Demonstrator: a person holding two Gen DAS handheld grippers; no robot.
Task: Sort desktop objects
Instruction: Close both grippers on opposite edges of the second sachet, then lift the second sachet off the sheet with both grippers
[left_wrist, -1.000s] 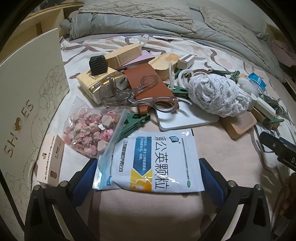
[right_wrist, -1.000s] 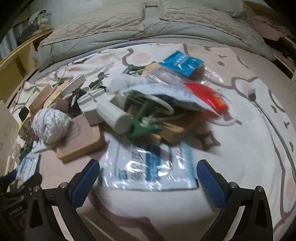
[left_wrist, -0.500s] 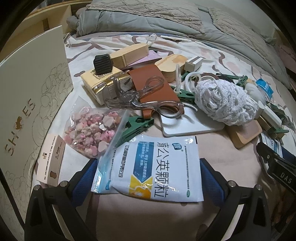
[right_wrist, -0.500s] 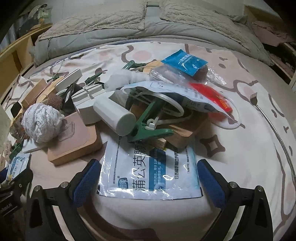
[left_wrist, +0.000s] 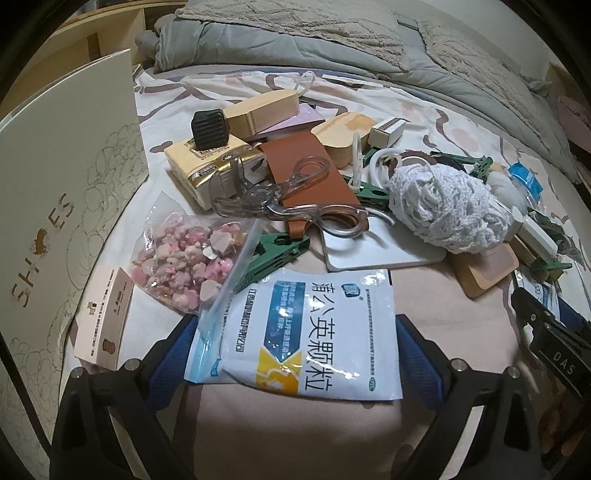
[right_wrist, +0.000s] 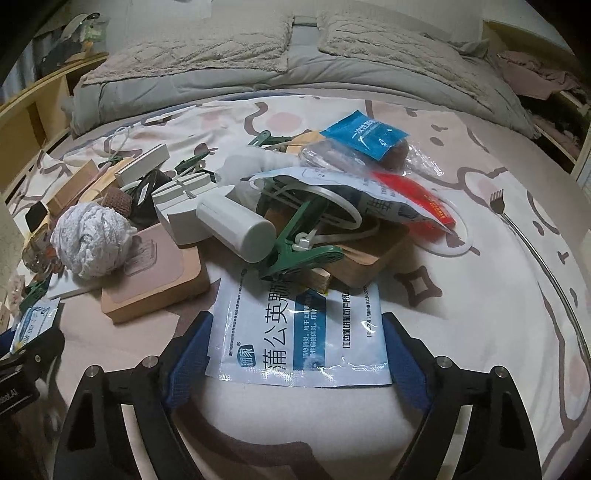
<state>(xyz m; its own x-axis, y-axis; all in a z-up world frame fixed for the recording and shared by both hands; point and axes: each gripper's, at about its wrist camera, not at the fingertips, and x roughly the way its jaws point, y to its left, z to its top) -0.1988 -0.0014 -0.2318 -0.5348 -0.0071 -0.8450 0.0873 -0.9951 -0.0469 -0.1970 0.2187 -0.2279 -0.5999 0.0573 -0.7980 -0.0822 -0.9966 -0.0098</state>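
We see both hand-held grippers held low over the bed, angled fwd toward a heap of clutter. The left hand-held gripper (left_wrist: 295, 360) has its blue-padded fingers (left_wrist: 173, 363) spread wide, grasping nothing; a white-and-blue medicine sachet (left_wrist: 306, 332) lies flat between them, its near edge over the gap, left corner just beside the left pad. The right hand-held gripper (right_wrist: 295, 360) is likewise spread and empty, w/ a second glossy sachet (right_wrist: 301, 332) of the same print lying between its fingers, far end tucked under a wooden block (right_wrist: 362, 258).

Left view, beyond the sachet: a clear zip bag of pink-and-white pieces (left_wrist: 188, 258) to the left, a green plastic clip (left_wrist: 275, 254) touching it, and a small cardboard carton (left_wrist: 105, 319) near the left finger. Further back, clear plastic scissors-shaped tongs (left_wrist: 288, 203) rest on a brown leather strip (left_wrist: 310, 177), next to a gold foil-wrapped pack (left_wrist: 207, 170) topped w/ a ribbed black square (left_wrist: 209, 127). A ball of white knit yarn (left_wrist: 447, 206) sits on a white flat tile (left_wrist: 380, 251). A tall cream box lettered "SHOES" (left_wrist: 70, 177) stands upright at left.

Right view: a white plastic cylinder (right_wrist: 236, 227) leans on the pile, a green clamp (right_wrist: 299, 243) just beside it; the yarn ball sits on a pink-topped wood block (right_wrist: 155, 277). A blue foil packet (right_wrist: 365, 134) and red packet (right_wrist: 413, 195) lie at the rear; a thin metal back-scratcher (right_wrist: 532, 243) lies well apart to the right on the patterned sheet (right_wrist: 480, 295).
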